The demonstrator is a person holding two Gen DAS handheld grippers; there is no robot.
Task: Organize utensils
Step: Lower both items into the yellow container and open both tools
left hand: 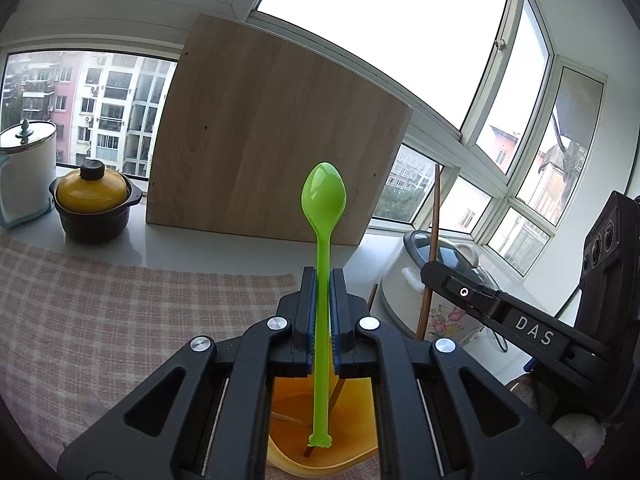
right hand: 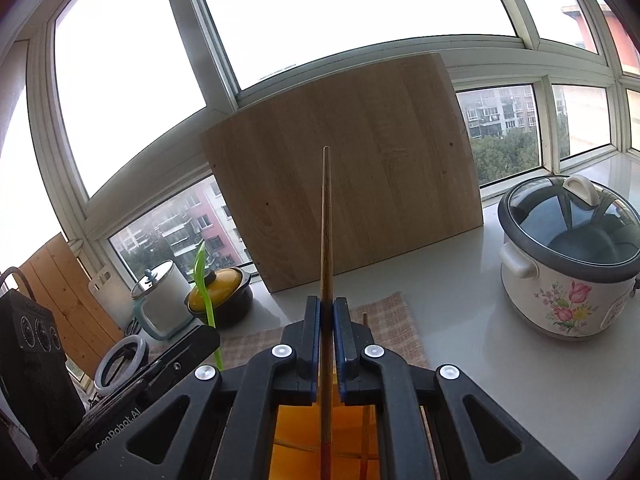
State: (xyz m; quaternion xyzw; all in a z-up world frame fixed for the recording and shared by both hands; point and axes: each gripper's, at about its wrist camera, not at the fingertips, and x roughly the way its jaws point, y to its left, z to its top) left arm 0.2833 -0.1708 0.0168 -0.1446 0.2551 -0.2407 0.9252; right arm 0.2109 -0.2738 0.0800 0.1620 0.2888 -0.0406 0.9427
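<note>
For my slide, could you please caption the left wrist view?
Left claw shut on a slender green plastic spoon above an orange bowl.

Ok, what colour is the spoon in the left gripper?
Bright lime green, all plastic. The spoon shows best in the left wrist view, clamped in the left gripper.

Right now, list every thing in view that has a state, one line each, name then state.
left gripper: shut on the green spoon.
green spoon: held by its handle, bowl up.
right gripper: shut on the chopstick.
chopstick: held upright, tip above the jaws.
yellow container: open-topped, under both grippers.
rice cooker: glass lid on.
yellow pot: lid on.
white canister: lid on.
wooden board: leaning against the window.
</note>
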